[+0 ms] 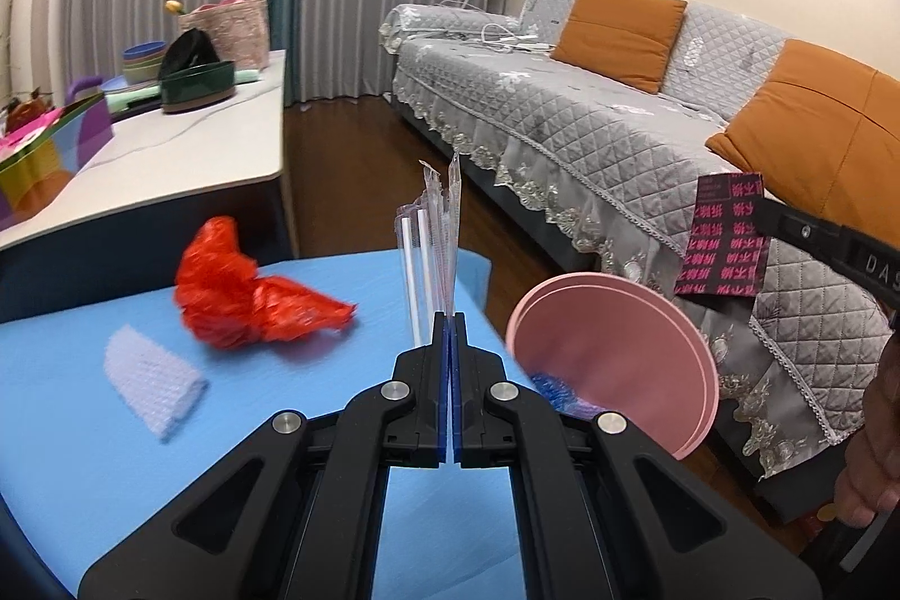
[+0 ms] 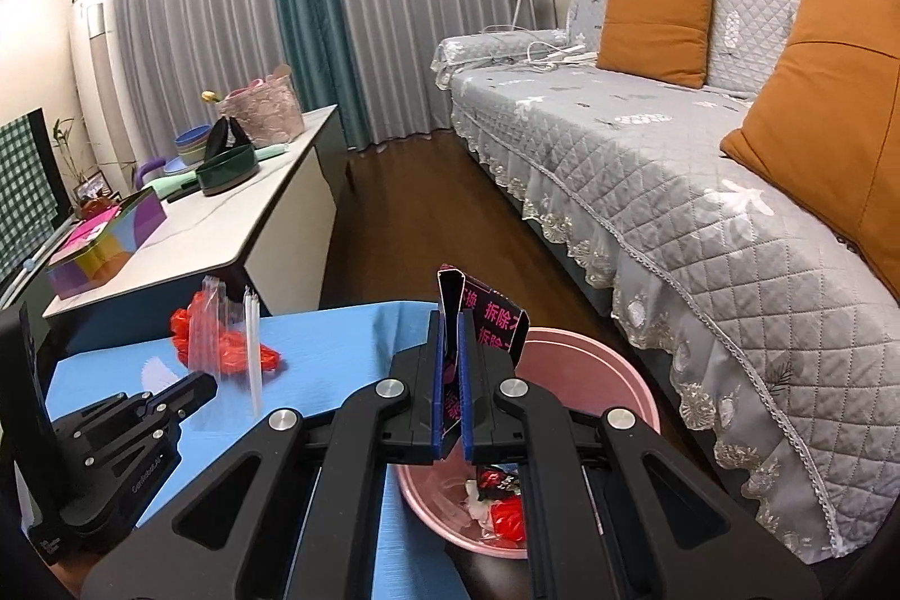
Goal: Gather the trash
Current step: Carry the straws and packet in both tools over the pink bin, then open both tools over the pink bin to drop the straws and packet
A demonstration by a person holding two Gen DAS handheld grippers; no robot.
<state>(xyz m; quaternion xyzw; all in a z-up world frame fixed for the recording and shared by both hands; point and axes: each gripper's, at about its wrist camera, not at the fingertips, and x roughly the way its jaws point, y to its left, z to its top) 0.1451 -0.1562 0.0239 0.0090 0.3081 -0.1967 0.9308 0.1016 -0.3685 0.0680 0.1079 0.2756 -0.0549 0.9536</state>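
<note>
My left gripper (image 1: pixel 450 319) is shut on a clear plastic straw wrapper (image 1: pixel 433 240) holding white straws, which stands up above the blue table (image 1: pixel 84 431). The same gripper (image 2: pixel 208 378) and wrapper (image 2: pixel 211 319) show at the left of the right wrist view. My right gripper (image 2: pixel 450 319) is shut on a flattened black box with pink print (image 2: pixel 495 319), just above the pink bin (image 2: pixel 619 375); the box (image 1: pixel 725 234) also hangs above the bin's rim (image 1: pixel 613 352) in the left wrist view. Trash lies inside the bin. A crumpled red bag (image 1: pixel 247 291) and a piece of bubble wrap (image 1: pixel 152 380) rest on the table.
A grey quilted sofa (image 2: pixel 703 184) with orange cushions runs along the right. A white sideboard (image 2: pixel 236 217) with bowls, a basket and a coloured tin stands behind the table. Dark wood floor lies between them. A person's hand (image 1: pixel 872 459) shows at the right edge.
</note>
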